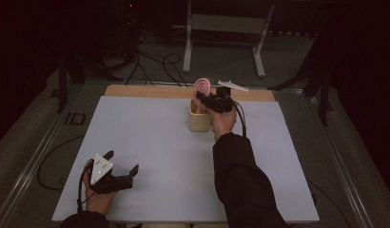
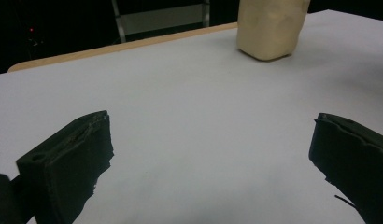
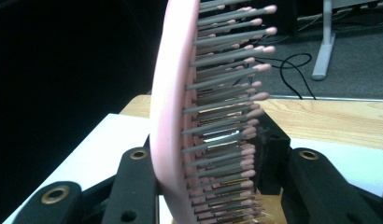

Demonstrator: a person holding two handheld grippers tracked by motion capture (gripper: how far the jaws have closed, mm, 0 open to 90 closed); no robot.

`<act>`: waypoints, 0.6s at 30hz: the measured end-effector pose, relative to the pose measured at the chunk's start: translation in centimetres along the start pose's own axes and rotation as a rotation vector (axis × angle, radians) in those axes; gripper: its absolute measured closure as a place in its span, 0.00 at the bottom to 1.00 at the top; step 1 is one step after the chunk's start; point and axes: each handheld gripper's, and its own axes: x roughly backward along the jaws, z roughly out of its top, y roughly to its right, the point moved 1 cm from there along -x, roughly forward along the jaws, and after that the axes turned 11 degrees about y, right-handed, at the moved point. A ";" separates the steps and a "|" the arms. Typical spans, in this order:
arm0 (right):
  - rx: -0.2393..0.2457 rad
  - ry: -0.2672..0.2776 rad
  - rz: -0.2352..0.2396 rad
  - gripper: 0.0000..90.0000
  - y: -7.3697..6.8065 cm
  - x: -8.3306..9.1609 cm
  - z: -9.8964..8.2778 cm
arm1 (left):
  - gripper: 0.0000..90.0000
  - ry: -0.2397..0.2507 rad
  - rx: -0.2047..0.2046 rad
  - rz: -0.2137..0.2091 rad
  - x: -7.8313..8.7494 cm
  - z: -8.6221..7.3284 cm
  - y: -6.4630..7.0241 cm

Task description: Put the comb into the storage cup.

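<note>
White table [image 1: 150,142], gripper-clamped pink hairbrush [image 1: 202,87].

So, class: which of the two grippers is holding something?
The right gripper, by the cream container, is shut on the pink hairbrush. The left gripper rests open on the table.

**Right arm stretched out, left hand low and open**

The right arm [image 1: 240,180], in a dark sleeve, reaches forward across the table. Its hand [image 1: 223,121] holds the right gripper [image 1: 206,101], jaws clamped tight on what they hold. The left hand [image 1: 99,197] sits near the table's near left corner with the left gripper [image 1: 121,167] level, jaws spread wide, nothing between them.
</note>
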 end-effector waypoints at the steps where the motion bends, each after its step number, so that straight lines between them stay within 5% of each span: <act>1: -0.002 0.000 -0.005 0.67 0.1 0.0 0.0 | 0.00 0.000 0.000 0.000 0.0 0.0 0.0; 18: 0.043 -0.013 -0.061 0.65 1.5 0.6 0.6 | 0.00 -0.002 -0.001 0.000 0.0 0.0 0.0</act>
